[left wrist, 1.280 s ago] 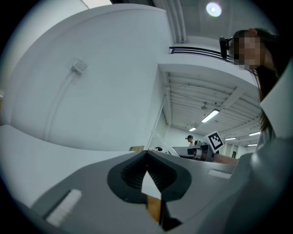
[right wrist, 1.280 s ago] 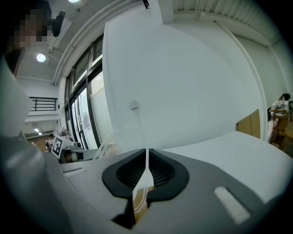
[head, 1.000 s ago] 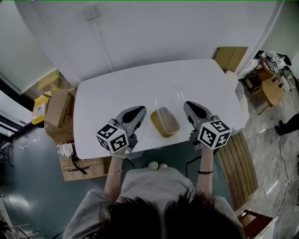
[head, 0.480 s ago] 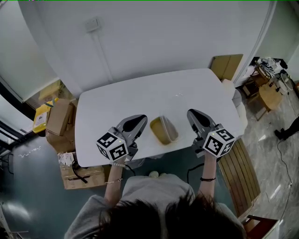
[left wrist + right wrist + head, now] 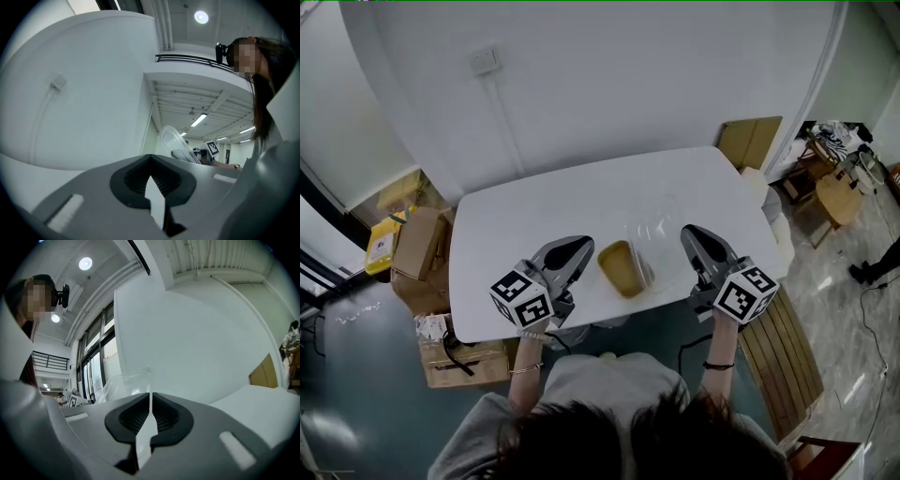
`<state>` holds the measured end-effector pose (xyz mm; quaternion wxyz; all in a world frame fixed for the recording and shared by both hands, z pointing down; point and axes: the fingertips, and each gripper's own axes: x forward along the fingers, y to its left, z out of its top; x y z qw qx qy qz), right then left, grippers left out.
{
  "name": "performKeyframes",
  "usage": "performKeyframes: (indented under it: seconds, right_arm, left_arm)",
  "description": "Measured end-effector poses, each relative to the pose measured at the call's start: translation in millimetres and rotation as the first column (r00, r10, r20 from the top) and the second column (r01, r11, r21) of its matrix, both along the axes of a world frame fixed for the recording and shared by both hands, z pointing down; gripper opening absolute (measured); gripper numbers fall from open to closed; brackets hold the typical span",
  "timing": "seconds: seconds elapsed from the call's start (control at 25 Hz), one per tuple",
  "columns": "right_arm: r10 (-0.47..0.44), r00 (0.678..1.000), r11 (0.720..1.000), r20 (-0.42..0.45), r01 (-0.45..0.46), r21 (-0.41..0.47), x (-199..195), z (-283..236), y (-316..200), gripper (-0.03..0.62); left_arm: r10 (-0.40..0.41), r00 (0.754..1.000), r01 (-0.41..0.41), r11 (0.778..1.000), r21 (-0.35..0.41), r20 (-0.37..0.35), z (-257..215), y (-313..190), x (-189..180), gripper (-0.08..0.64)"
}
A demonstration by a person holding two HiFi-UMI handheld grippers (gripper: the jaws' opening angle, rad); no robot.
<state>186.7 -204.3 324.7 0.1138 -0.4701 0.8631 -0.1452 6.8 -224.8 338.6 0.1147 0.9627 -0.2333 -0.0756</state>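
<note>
Left gripper (image 5: 578,246): your jaws are pressed together on nothing | right gripper (image 5: 691,234): likewise closed and empty | clear box (image 5: 624,268) with brown contents: between them, near edge of white table (image 5: 516,211), touching neither | progress: seemingly nothing gripped yet, everything left.

The dark-haired person (image 5: 609,441) is wearing a grey short-sleeved shirt (image 5: 591,382) and a dark wristband (image 5: 713,366), while the grey left gripper (image 5: 577,243) and right gripper (image 5: 693,231) are each showing black ribbed pads (image 5: 133,180) and a black-and-white marker cube (image 5: 521,298).
</note>
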Motion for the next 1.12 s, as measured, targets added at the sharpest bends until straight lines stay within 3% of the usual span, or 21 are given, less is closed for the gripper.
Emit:
performKeyframes:
  seconds: [1.12]
  right_arm:
    - [0.008, 1.0, 1.0, -0.001, -0.008, -0.027, 6, 15, -8, 0.032]
  left_arm:
    - [0.025, 1.0, -0.025, 1.0, -0.012, 0.015, 12, -10, 15, -0.009]
